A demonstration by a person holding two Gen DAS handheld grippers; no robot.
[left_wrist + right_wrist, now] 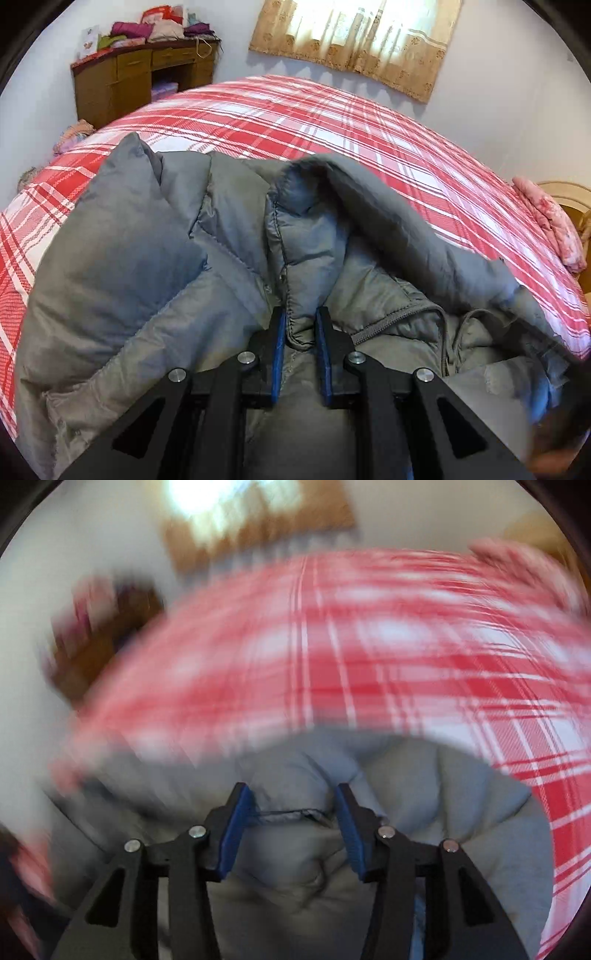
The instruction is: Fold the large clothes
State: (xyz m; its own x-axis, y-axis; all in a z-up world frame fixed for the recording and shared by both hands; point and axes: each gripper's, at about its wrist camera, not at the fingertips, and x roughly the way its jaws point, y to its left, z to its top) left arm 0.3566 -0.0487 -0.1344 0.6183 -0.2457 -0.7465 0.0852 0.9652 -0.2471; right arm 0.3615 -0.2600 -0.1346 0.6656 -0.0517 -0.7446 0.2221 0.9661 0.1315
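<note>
A large grey padded jacket (155, 236) lies bunched on the bed with the red and white plaid cover (332, 122). My left gripper (301, 317) is shut on a quilted fold of the jacket by its zipper edge. In the right wrist view, which is blurred by motion, my right gripper (291, 797) has its blue pads (232, 823) apart with a thick bulge of the grey jacket (295, 768) between them. The blur hides whether the pads press it. The jacket's drawstring (458, 332) hangs to the right of the zipper.
A wooden desk (122, 77) piled with folded clothes stands at the back left. A curtained window (362, 40) is on the far wall. A pink cloth (550, 221) lies at the bed's right edge beside a wooden headboard (569, 192).
</note>
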